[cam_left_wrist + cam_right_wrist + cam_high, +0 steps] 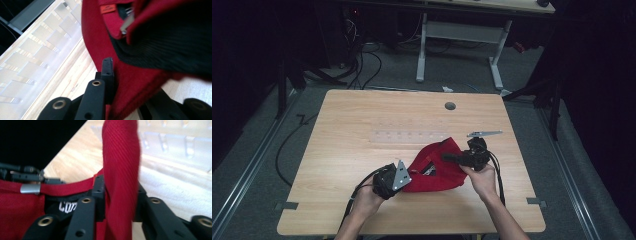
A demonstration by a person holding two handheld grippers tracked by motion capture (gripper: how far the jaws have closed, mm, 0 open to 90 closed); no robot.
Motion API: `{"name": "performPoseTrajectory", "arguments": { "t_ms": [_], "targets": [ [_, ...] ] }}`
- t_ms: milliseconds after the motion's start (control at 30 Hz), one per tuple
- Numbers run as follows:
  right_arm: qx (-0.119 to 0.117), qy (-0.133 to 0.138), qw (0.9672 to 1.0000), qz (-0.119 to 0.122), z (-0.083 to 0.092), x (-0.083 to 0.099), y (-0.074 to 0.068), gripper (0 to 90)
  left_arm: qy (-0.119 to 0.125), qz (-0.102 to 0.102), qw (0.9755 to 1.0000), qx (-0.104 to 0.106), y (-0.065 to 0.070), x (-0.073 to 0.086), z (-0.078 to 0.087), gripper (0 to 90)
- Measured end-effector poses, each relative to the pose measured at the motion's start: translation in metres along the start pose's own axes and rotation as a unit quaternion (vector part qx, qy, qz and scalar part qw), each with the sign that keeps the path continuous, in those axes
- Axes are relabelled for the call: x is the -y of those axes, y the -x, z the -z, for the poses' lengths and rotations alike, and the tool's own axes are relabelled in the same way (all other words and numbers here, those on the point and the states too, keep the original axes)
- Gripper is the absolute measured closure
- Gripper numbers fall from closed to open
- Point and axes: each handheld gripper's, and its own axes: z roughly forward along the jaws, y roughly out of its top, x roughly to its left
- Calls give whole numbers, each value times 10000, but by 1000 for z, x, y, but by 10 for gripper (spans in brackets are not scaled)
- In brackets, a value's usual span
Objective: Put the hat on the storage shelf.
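A red cap [434,170] lies on the wooden counter [352,150], near the person and a little to the right of the middle. It looks like a cap with a black inside, a small silver buckle [30,188] on its back strap and a little orange tag [108,9]. The left gripper [393,179] is at the cap's left edge, and in the left gripper view its fingers [107,72] are closed tight on the red cloth there. The right gripper [460,157] is at the cap's right side, and in the right gripper view its fingers [98,192] squeeze a fold of red cloth that stands up between them. So both grippers already have hold of the cap, one on each side, and that part of the job looks done. The cap is bunched up and not flat, and part of it is lifted a bit off the counter. What is left, I think, is to pull it into shape, fold it or set it down neatly. A clear plastic rack [409,136] lies on the counter just beyond the cap, and a round hole [450,106] sits at the far side. Nothing is in the way of the cap.
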Motion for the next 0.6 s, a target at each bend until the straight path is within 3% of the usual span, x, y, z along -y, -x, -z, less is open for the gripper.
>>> {"name": "performPoseTrajectory", "arguments": {
  "t_ms": [67, 167, 267, 433, 600],
  "targets": [
    [40, 199, 9998, -21, 6, -2, 1, 650, -63, -14, 10000, 73, 2, 0, 0, 840],
    [52, 389, 9992, -101, 14, -5, 5, 609, -166, -127, 9998, 25, 2, 1, 0, 856],
    [35, 583, 9981, -214, 24, -9, 12, 550, -115, 86, 9999, -36, -5, -2, 5, 859],
    [35, 664, 9975, -223, 26, -9, 13, 496, -182, -49, 9998, -77, -5, -5, 8, 859],
    [-151, 1116, 9930, -353, 38, -9, 15, 458, -265, -139, 9993, -236, -10, -2, 7, 859]
  ]
}}
